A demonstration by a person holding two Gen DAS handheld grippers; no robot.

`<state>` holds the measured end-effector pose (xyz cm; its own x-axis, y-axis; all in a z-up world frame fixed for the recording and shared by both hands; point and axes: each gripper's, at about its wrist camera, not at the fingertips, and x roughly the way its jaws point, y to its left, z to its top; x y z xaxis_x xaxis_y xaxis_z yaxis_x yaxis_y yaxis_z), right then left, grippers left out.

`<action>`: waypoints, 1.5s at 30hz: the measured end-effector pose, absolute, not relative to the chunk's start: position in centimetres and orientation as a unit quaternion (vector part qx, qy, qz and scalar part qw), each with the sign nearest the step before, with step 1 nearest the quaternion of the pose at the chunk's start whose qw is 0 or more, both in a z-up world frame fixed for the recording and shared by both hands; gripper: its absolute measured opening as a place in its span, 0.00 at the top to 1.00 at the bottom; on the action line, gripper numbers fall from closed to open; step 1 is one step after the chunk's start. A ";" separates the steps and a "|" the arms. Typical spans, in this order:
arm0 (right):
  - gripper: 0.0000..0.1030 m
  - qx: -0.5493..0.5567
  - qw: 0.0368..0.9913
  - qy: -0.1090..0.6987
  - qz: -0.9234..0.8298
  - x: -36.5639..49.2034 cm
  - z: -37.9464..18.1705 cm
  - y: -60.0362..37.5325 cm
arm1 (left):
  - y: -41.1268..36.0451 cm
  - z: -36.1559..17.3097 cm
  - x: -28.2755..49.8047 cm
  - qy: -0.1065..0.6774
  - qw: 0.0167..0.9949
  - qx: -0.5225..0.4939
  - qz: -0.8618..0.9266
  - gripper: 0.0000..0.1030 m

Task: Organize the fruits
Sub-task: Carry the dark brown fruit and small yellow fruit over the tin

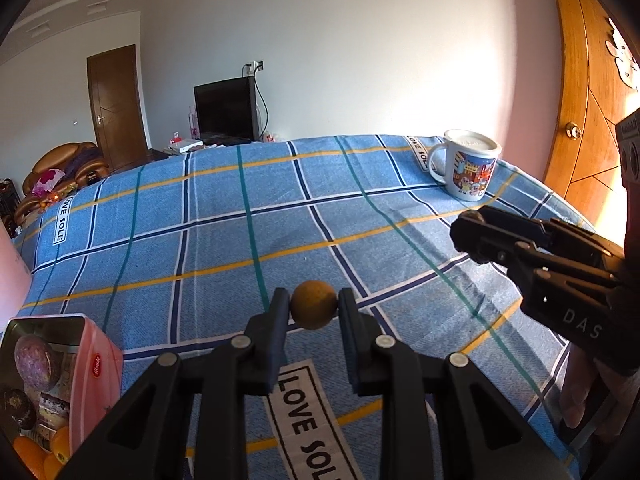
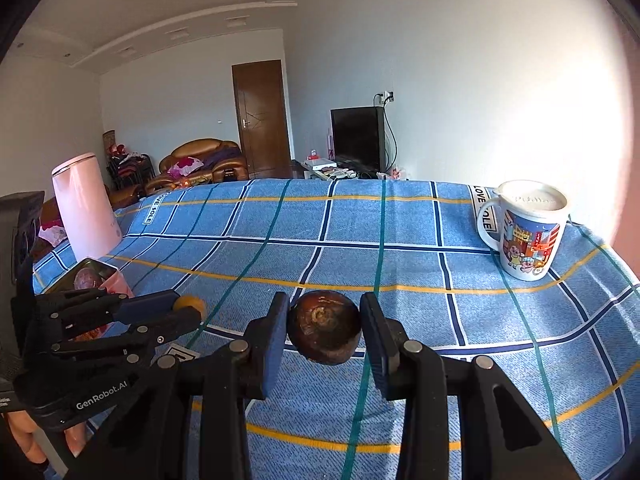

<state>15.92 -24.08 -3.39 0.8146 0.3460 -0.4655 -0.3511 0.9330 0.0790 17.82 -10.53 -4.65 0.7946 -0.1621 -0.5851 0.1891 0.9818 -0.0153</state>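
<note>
In the left wrist view, the left gripper [image 1: 314, 308] pinches a small round tan fruit [image 1: 313, 305] between its two fingertips, low in the middle of the frame, above a blue checked cloth [image 1: 224, 240] that covers the table. The right gripper [image 1: 466, 234] enters from the right edge of that view, pointing toward the centre; what it holds is hidden from this side.

In the right wrist view, the right gripper [image 2: 325, 330] grips a dark brown round fruit [image 2: 324, 328] between its fingers, low in the centre of the frame; both pads touch the fruit's sides. The left gripper [image 2: 188, 308] shows at the lower left of this view, with the tan fruit [image 2: 189, 303] at its tip.

A pink tin box [image 1: 94, 368] sits open at the lower left of the left wrist view. Inside it lie a purple fruit [image 1: 37, 360], a darker round fruit [image 1: 16, 408] and some orange fruits [image 1: 30, 454]. The same tin [image 2: 114, 278] appears at the left of the right wrist view, just behind the left gripper.

A cartoon-printed mug [image 2: 528, 230] stands on the cloth at the upper right of both views, well apart from the grippers. A pale pink kettle [image 2: 86, 208] stands at the left edge of the right wrist view.
</note>
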 end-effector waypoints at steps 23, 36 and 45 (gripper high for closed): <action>0.63 -0.026 0.969 0.164 0.181 12.7 -2.3 -23.5 | -9.6 -3.3 14.2 0.226 0.971 0.026 -0.068 0.74; 0.63 -0.026 0.972 0.135 0.192 10.2 -2.0 -22.8 | -7.9 -3.0 12.0 0.208 0.976 0.017 -0.067 0.74; 0.63 -0.024 0.961 0.139 0.238 9.0 -1.2 -19.2 | -4.8 -2.9 10.1 0.207 0.977 -0.002 -0.052 0.74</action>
<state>8.95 -19.15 -1.25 0.8477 0.4511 -0.2792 -0.4645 0.8853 0.0202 10.07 -4.76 -2.89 0.9091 -0.1029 -0.4036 0.1009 0.9946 -0.0261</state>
